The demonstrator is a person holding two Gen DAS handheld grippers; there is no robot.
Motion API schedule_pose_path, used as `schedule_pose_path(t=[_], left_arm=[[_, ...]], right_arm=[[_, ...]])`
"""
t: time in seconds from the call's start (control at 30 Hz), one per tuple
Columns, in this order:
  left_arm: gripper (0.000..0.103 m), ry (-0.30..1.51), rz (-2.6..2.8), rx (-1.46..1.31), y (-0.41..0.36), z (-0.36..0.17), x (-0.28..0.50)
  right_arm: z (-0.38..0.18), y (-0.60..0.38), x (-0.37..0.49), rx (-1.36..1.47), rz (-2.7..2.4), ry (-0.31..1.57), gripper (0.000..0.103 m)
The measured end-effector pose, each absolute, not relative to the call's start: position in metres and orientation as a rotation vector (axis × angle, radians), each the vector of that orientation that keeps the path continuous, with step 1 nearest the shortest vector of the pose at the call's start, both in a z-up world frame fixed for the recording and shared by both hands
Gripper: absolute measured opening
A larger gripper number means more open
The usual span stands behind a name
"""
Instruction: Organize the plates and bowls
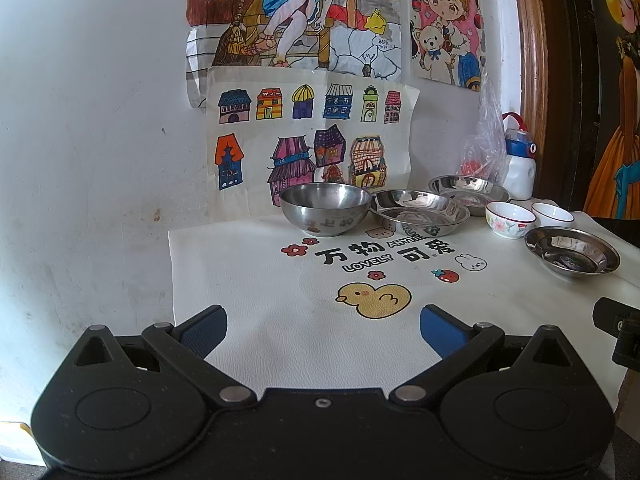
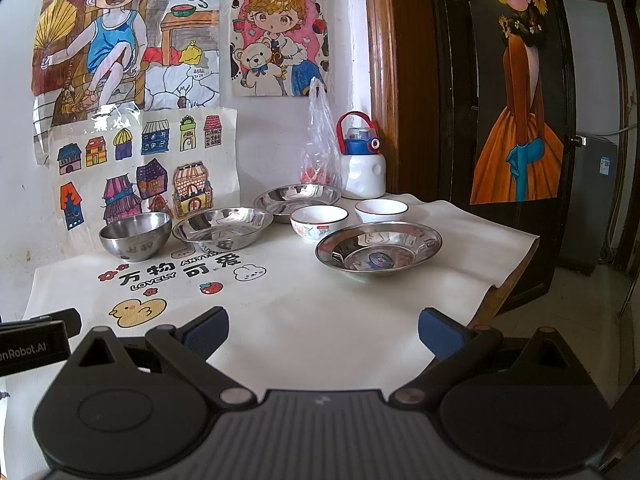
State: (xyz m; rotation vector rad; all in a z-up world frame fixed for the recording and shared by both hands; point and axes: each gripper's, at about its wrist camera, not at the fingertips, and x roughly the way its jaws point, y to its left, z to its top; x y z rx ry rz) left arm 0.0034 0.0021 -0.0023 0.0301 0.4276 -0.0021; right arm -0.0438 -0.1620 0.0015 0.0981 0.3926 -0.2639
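A steel bowl (image 1: 325, 208) (image 2: 135, 235) stands at the back left of the white mat. Beside it lies a steel plate (image 1: 419, 210) (image 2: 222, 227), with a second steel plate (image 1: 469, 190) (image 2: 297, 198) behind. A third steel plate (image 1: 572, 251) (image 2: 378, 249) sits nearer on the right. Behind it are a flowered white bowl (image 1: 509, 219) (image 2: 319, 221) and a red-rimmed white bowl (image 1: 553, 214) (image 2: 381, 210). My left gripper (image 1: 323, 330) and right gripper (image 2: 323, 330) hover open over the mat's front, well short of the dishes, holding nothing.
A white and blue water bottle (image 2: 362, 160) (image 1: 518, 160) and a clear plastic bag (image 2: 320, 144) stand at the back by the wall. Drawings (image 1: 308, 140) hang on the wall behind. The table edge (image 2: 516, 276) drops off on the right by a dark door.
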Motion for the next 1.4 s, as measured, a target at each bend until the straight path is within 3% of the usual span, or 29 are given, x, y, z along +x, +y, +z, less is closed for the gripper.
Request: schedule_pose_path(t=[1.4], left_arm=[[0.102,0.429,-0.004,0.027,0.0012,-0.0016,0.0033]], right_arm=[[0.0008,-0.1592,-0.0435,0.085,-0.263,0.395,0.103]])
